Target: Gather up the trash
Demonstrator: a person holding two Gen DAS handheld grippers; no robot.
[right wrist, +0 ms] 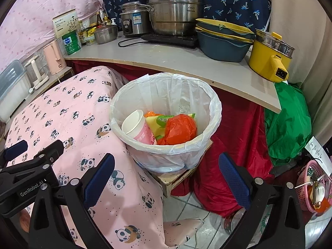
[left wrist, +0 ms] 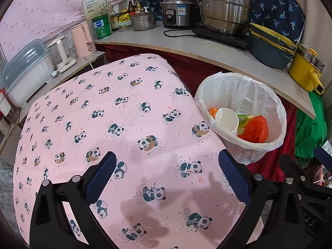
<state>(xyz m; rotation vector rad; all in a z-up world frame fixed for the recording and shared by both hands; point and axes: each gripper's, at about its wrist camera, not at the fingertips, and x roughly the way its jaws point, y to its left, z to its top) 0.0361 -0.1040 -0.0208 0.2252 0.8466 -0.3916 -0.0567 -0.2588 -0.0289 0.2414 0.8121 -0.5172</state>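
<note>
A white-lined trash bin [left wrist: 276,105] [right wrist: 213,112] stands beside the panda-cloth table [left wrist: 103,114] [right wrist: 62,116]. Inside it lie a paper cup [left wrist: 227,118] [right wrist: 136,125], an orange plastic bag [left wrist: 256,129] [right wrist: 180,130] and a green-yellow wrapper [right wrist: 164,120]. My left gripper [left wrist: 167,176] is open and empty above the pink cloth, left of the bin. My right gripper [right wrist: 166,176] is open and empty just in front of the bin. The left gripper also shows at the left edge of the right wrist view [right wrist: 33,155].
A shelf [right wrist: 166,62] behind the bin holds steel pots [right wrist: 176,12], a rice cooker [left wrist: 176,10], stacked basins [right wrist: 224,39] and a yellow pot [right wrist: 269,56]. The bin rests on a wooden box [right wrist: 176,178]. Red cloth, a green bag [right wrist: 288,124] and a pink basket [right wrist: 311,186] lie right.
</note>
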